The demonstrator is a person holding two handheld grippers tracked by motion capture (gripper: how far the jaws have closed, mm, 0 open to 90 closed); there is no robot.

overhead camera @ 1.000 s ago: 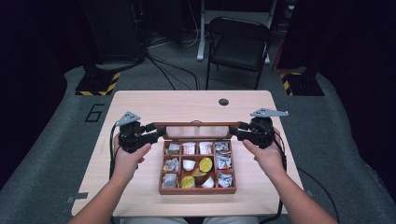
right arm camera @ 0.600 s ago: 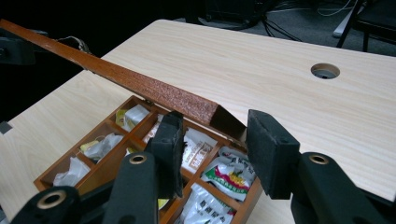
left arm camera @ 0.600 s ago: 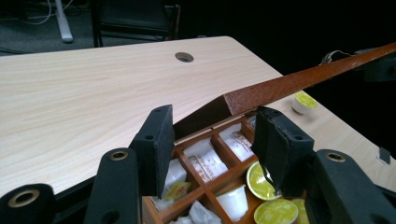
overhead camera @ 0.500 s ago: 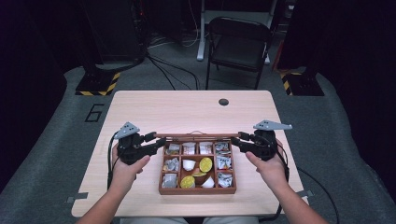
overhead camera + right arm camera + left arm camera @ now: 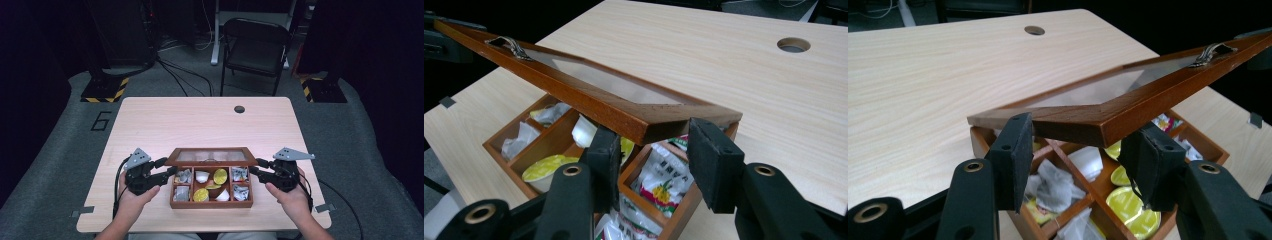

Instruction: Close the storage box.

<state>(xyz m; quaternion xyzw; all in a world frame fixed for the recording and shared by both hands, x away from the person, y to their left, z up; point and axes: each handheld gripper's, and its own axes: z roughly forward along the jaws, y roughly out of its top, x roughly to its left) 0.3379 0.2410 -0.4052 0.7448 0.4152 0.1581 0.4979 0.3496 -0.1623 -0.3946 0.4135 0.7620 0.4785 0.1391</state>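
Fingers of left gripper and right gripper apart, straddling lid ends; lid tilted, long axis spanning between both; tea box rear compartments hidden beneath.

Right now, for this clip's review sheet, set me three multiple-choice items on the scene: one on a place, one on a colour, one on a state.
1. Where on the table does the wooden box sit?
A. near edge, by the person
B. far edge
C. on the chair

2. What colour are the round capsule lids inside?
A. blue
B. yellow
C. red

3. How is the glass-paned lid?
A. shut flat
B. taken off
C. part-raised, tilted over the box

Answers: 1 A, the box lies between left gripper and right gripper. 2 B, yellow in every view. 3 C, both gripper views show it slanting above the compartments.
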